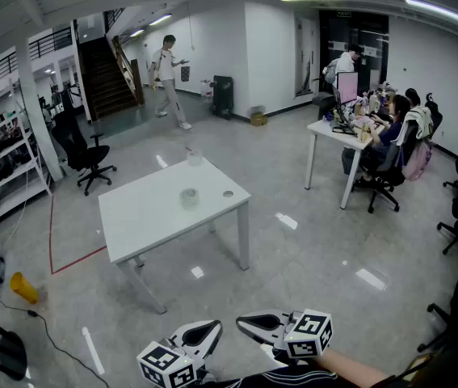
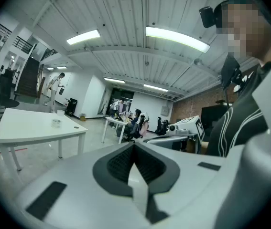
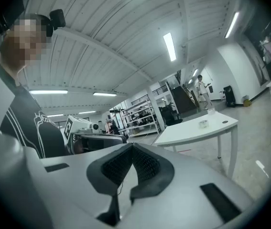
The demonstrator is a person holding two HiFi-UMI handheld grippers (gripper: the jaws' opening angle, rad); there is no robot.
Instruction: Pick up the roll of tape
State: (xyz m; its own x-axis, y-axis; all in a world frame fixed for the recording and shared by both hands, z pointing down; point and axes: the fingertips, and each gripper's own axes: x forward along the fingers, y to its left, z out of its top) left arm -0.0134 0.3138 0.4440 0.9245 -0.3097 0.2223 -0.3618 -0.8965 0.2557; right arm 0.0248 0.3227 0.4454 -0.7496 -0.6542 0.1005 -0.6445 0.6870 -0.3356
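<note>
A clear roll of tape (image 1: 189, 197) lies near the middle of a white table (image 1: 148, 217), a few steps ahead of me. Both grippers hang low at the bottom of the head view, well short of the table. My left gripper (image 1: 212, 326) is shut with nothing in it, and so is my right gripper (image 1: 243, 322). In the left gripper view the jaws (image 2: 134, 146) meet at the tip, with the tape (image 2: 56, 123) far off at the left. The right gripper view shows closed jaws (image 3: 132, 146) and the tape (image 3: 203, 123) on the distant table (image 3: 192, 133).
A clear cup (image 1: 194, 158) and a small dark disc (image 1: 228, 193) share the table. A black office chair (image 1: 86, 157) stands at its far left, shelving (image 1: 2, 164) further left. People sit at a desk (image 1: 350, 136) at right. A yellow object (image 1: 23, 288) lies on the floor.
</note>
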